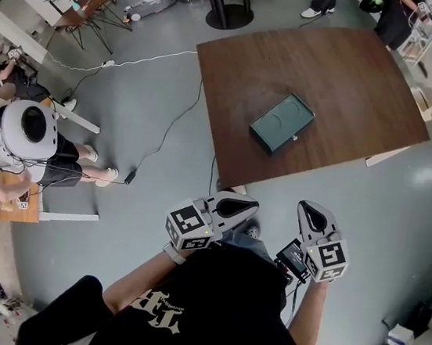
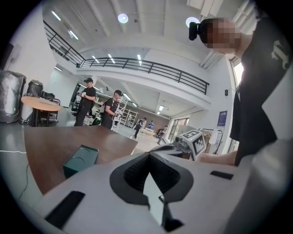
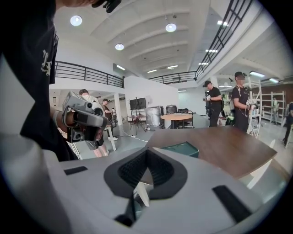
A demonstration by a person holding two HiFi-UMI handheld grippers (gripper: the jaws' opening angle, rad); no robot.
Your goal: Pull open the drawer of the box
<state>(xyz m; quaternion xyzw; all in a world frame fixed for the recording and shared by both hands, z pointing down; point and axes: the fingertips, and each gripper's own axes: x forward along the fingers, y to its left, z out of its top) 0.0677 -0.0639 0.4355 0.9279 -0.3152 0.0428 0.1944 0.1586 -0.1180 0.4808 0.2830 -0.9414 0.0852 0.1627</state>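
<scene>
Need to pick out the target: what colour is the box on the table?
The box is dark teal; it shows best in the head view.

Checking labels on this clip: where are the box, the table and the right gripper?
box (image 1: 282, 123): head view, middle of its dark green top.
table (image 1: 353, 91): head view, bare brown top to the right of the box.
right gripper (image 1: 313, 214): head view, tips of its shut jaws.

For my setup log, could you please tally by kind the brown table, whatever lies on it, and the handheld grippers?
Brown table: 1
Dark green box on it: 1
Grippers: 2, the left gripper and the right gripper, both shut with nothing between the fingers, held off the table
Total: 4
</scene>
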